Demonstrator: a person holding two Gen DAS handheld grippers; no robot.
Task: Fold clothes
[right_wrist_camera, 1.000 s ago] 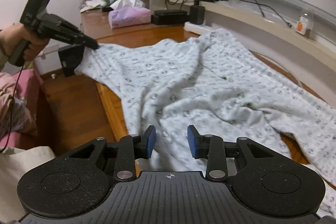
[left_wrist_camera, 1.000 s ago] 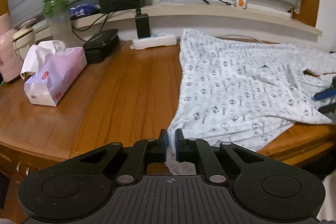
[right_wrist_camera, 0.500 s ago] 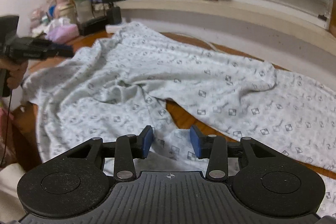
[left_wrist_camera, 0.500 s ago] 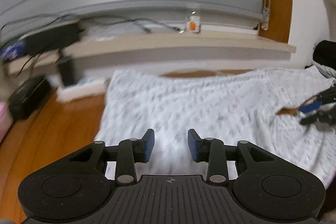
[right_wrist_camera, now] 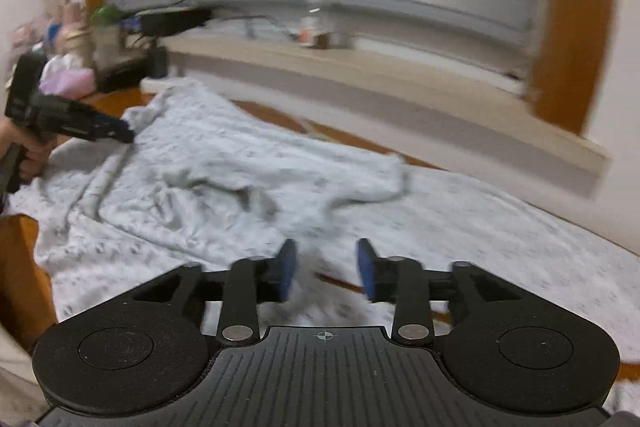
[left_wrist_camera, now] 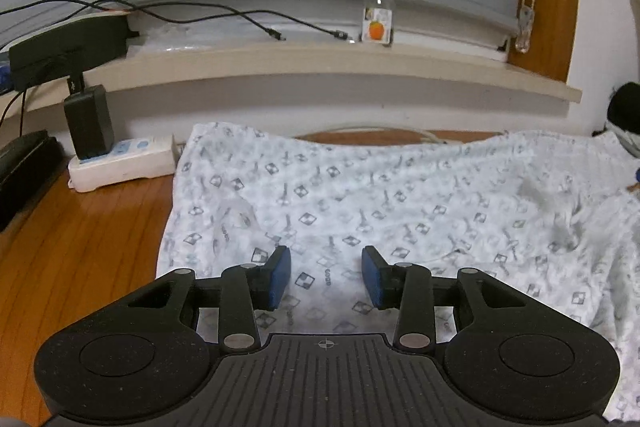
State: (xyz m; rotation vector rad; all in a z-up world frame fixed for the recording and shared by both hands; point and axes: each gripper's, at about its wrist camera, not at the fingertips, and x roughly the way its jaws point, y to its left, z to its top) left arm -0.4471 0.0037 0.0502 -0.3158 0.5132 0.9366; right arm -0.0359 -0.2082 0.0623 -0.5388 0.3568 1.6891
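My left fingers [left_wrist_camera: 280, 277] stand wide apart with nothing between them, hovering over the patterned garment [left_wrist_camera: 400, 203] spread on the wooden bench [left_wrist_camera: 80, 247]. My right fingers [right_wrist_camera: 366, 273] are likewise parted and empty above the same cloth, though that view is blurred. A power strip [left_wrist_camera: 124, 163] sits just beside the garment's far left corner.
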